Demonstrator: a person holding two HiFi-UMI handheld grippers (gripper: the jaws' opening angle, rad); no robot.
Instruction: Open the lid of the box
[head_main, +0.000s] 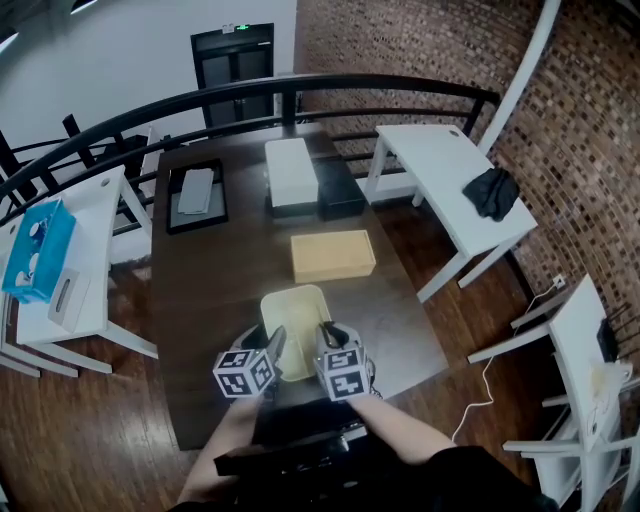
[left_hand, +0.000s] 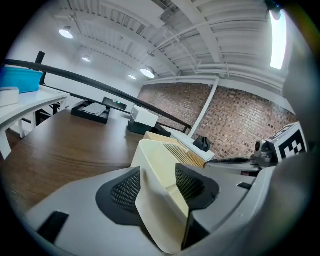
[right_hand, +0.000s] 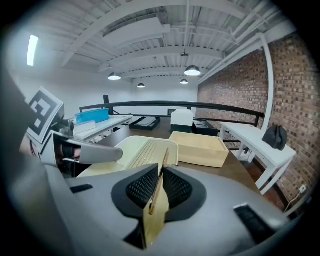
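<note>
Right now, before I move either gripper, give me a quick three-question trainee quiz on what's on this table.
1. True or false: the right gripper pinches a thin edge of the cream box.
2. Which lies just beyond the cream box? A) tan box B) mug C) bottle
3. Fill in: the black tray sits at the far ____ of the table.
Key: 1 true; 2 A; 3 left.

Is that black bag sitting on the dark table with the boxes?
No, the black bag lies on the white side table, which stands to the right of the dark table.
</note>
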